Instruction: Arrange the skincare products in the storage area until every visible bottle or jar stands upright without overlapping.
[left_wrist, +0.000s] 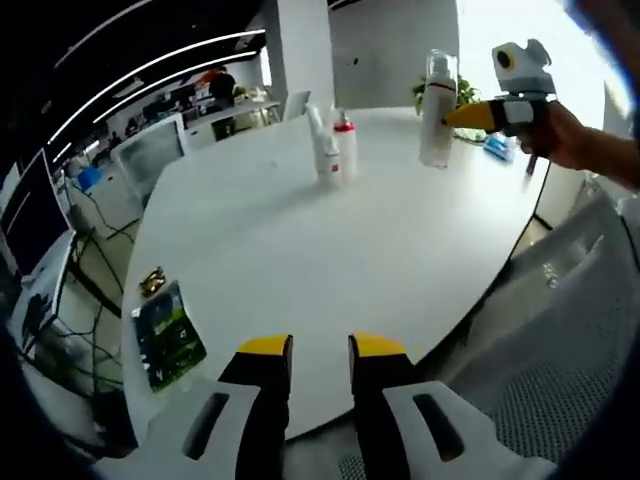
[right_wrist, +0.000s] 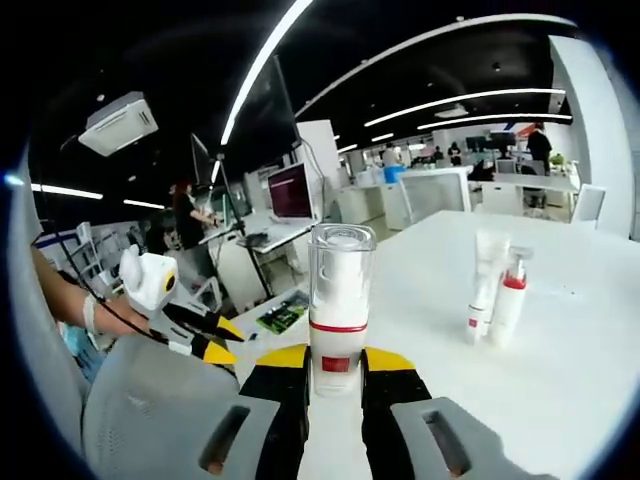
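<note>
A tall white foam bottle (right_wrist: 340, 310) with a clear cap and a red band stands upright between my right gripper's (right_wrist: 338, 362) jaws, which are shut on its lower part. From the left gripper view the same bottle (left_wrist: 437, 110) is at the table's far right, with the right gripper (left_wrist: 466, 116) on it from the right, held by a hand. Whether its base touches the table is unclear. A white tube (left_wrist: 325, 150) and a red-capped pump bottle (left_wrist: 346, 148) stand upright side by side at the far middle. My left gripper (left_wrist: 320, 350) is open over the near edge, holding nothing.
The white round table (left_wrist: 300, 250) carries a green card (left_wrist: 168, 335) and a small gold object (left_wrist: 152, 282) near its left edge. A grey mesh chair (right_wrist: 150, 410) is close by. Desks and monitors (right_wrist: 290, 192) stand beyond the table.
</note>
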